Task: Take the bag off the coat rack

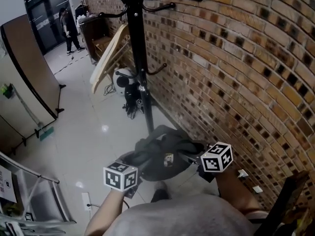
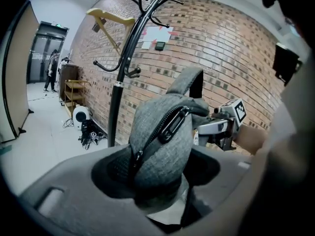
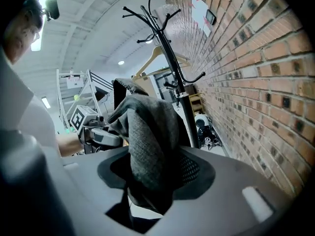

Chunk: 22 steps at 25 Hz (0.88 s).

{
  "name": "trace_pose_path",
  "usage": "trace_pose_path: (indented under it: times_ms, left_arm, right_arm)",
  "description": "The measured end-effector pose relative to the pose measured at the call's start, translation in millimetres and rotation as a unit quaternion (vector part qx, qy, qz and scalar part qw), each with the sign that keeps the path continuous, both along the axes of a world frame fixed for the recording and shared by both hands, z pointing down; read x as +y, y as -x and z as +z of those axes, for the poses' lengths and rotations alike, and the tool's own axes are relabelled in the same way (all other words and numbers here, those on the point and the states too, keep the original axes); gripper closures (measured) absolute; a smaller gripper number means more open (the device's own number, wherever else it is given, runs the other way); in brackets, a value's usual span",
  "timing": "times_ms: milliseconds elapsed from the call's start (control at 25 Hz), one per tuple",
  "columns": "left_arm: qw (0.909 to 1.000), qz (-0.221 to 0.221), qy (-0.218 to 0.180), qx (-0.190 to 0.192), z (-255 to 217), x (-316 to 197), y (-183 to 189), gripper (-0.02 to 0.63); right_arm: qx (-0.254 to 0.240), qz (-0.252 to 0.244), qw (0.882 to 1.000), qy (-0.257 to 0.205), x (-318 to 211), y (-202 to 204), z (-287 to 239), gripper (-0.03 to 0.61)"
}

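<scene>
The left gripper (image 2: 156, 181) clamps the bag (image 2: 165, 132). The right gripper (image 2: 202, 130) meets its far right side, and the rack (image 2: 118, 90) stands beyond, left.
</scene>
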<state>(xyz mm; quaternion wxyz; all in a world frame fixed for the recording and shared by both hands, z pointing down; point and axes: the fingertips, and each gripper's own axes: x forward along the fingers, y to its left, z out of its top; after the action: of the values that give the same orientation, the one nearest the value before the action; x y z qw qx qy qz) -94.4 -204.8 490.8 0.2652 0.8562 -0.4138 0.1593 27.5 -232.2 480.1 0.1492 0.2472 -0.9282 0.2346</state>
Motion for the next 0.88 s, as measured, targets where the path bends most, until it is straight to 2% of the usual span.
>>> trace_pose_path:
  times_ms: [200, 440, 880]
  left_arm:
    - [1.0000, 0.002, 0.008, 0.003, 6.7, 74.0, -30.2, 0.339]
    - [0.9999, -0.004, 0.015, -0.001, 12.5, 138.9, -53.2, 0.339]
    - [0.9999, 0.006, 0.007, -0.011, -0.5, 190.5, -72.2, 0.339]
  right_arm:
    - [0.001, -0.001, 1.000, 0.020, 73.3, -30.6, 9.2, 0.382]
    - [0.001, -0.002, 1.000, 0.025, 136.6, -53.5, 15.7, 0.382]
    - [-0.005, 0.010, 1.000, 0.015, 190.9, -73.2, 4.7, 0.383]
